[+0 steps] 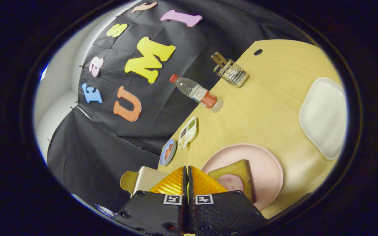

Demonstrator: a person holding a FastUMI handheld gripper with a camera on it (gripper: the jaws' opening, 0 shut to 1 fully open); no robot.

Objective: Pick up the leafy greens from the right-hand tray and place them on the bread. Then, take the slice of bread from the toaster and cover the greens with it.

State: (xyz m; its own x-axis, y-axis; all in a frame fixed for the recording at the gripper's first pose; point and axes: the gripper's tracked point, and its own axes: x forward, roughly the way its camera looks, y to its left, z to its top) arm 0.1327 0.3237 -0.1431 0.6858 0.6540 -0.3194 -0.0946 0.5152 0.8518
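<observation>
My gripper (187,168) is shut, its two fingers pressed together with a thin green sliver of the leafy greens (188,196) showing in the seam between them. Just ahead and to the right, a slice of bread (238,170) with a pink round of ham (231,182) on it lies on a pink plate (269,170); the fingers cover part of it. To the left of the fingers stands the pale toaster (148,180) with a slice of bread (129,181) sticking out. The white right-hand tray (323,116) lies bare beyond the plate.
On the wooden table (261,108), a water bottle (197,92) and a wire holder with sticks (231,72) stand along the far edge. Two small dishes of food (188,132) (168,151) sit near the edge beyond the toaster.
</observation>
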